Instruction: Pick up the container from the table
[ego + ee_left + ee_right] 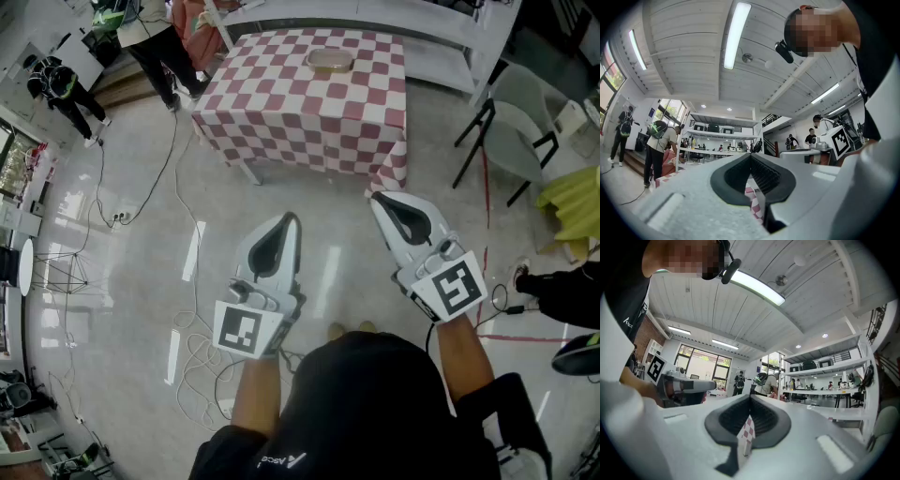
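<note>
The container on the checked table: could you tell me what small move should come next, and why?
Probably step toward the table: the container sits on its far side, while the left gripper and right gripper, both shut, hang over floor short of it.

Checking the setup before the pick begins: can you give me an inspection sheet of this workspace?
Surface: table under a red-and-white checked cloth, ahead of the person.
Job's things: container on the table near its far edge, untouched.
Clutter: nothing seen on the table.
Grippers: left hand-held gripper and right hand-held gripper both shut, empty, short of the table.
Cables: black cable and white cables on the floor.
Surroundings: chair at right; bystander at upper left.
</note>
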Motion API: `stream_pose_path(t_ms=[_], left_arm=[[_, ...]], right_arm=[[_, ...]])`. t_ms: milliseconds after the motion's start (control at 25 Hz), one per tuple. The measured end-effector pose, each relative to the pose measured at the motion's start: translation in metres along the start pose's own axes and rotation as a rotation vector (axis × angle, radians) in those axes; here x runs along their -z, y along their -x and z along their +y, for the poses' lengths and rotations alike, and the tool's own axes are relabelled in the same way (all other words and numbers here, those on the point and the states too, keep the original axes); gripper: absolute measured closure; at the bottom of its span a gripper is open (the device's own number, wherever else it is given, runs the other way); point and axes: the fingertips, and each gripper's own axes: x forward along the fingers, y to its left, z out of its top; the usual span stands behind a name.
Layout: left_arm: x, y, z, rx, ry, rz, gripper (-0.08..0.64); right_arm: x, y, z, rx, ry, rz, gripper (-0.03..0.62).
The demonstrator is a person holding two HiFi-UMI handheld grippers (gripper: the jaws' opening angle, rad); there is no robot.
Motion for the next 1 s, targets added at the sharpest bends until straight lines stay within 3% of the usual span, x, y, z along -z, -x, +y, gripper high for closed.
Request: stream_pose_path(t_ms=[240,600,800,1000], left_arm=[[0.007,0.000,0.017,0.003,0.008,-0.004,0.551],[0.020,0.001,0.064,0.005,0.024,-0.004,0.551],[0.031,-0.017,0.096,-0.004,0.022,-0.003,0.551],[0.050,-0.067,0.135,-0.015,0.015,0.013,0.551]], right_arm=[[0.007,-0.013,0.006,-0.011,0.000,0.001,0.589],[0.019,-0.041,0.001,0.047,-0.046,0.021,0.589],[0.033,-0.068,-0.021,0.075,-0.045,0.047,0.589],[0.052,-0.112,-0.069,0.082,-0.026,0.037,0.589]])
